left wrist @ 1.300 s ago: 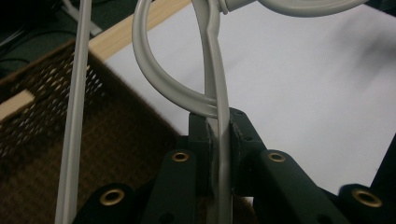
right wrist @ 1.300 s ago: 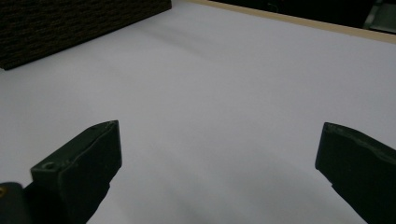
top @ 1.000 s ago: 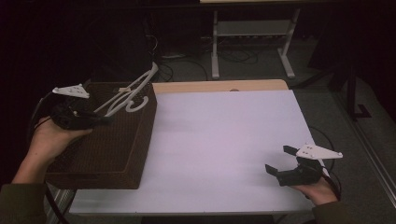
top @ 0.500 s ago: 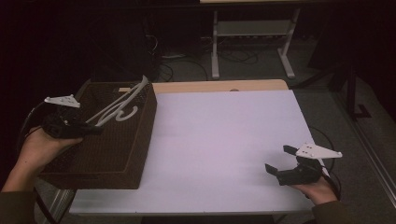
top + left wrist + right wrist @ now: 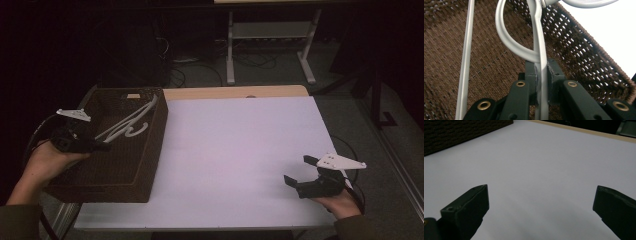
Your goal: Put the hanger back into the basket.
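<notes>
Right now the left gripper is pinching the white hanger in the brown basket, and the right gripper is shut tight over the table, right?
Nearly. The right gripper is open, not shut; the right gripper view shows its jaws wide apart over the white table. The left gripper does pinch the white hanger in the brown basket.

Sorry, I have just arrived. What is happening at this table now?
A person holds a gripper in each hand at a white table. The left gripper is shut on a white plastic clothes hanger, holding it inside a dark brown woven basket at the table's left side. The hanger lies slanted, its far end leaning on the basket's right wall. The right gripper is open and holds nothing; it sits over the bare table near the front right corner.
</notes>
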A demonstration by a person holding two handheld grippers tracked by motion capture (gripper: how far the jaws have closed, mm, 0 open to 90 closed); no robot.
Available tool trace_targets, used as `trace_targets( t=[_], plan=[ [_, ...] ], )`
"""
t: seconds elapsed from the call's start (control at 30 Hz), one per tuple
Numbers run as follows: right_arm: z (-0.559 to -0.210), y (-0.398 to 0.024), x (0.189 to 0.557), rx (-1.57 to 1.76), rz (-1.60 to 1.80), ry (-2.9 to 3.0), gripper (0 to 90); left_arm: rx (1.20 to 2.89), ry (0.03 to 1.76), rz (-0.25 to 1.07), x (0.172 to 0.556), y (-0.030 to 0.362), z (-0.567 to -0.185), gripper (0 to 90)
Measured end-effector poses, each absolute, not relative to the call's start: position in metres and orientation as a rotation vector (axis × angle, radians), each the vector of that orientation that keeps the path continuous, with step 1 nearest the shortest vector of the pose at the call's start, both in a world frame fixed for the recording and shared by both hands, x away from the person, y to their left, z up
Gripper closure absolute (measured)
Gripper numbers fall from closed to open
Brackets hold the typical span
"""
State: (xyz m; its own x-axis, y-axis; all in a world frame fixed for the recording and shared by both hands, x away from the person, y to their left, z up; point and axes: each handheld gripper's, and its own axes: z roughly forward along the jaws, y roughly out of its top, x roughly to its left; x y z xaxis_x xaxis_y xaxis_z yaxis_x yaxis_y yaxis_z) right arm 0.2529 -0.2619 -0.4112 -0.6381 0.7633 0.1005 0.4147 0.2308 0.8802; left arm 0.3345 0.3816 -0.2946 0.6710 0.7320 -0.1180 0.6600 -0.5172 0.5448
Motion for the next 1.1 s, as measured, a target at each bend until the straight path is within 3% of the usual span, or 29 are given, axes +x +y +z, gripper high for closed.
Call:
trace_targets(
  t=[0.7, 0.9, 1.1],
  plan=[
    [-0.411, -0.263, 0.253, 1.095, 1.371, 2.157, 0.0, 2.352, 1.076, 0.133, 0.347, 0.387, -0.322, 80.1],
    [-0.411, -0.263, 0.253, 1.094, 1.372, 2.157, 0.0, 2.325, 1.066, 0.153, 0.344, 0.393, -0.32, 68.4],
    [-0.41, -0.263, 0.253, 1.087, 1.374, 2.154, 0.0, 2.266, 1.046, 0.208, 0.339, 0.393, -0.313, 51.3]
  ],
)
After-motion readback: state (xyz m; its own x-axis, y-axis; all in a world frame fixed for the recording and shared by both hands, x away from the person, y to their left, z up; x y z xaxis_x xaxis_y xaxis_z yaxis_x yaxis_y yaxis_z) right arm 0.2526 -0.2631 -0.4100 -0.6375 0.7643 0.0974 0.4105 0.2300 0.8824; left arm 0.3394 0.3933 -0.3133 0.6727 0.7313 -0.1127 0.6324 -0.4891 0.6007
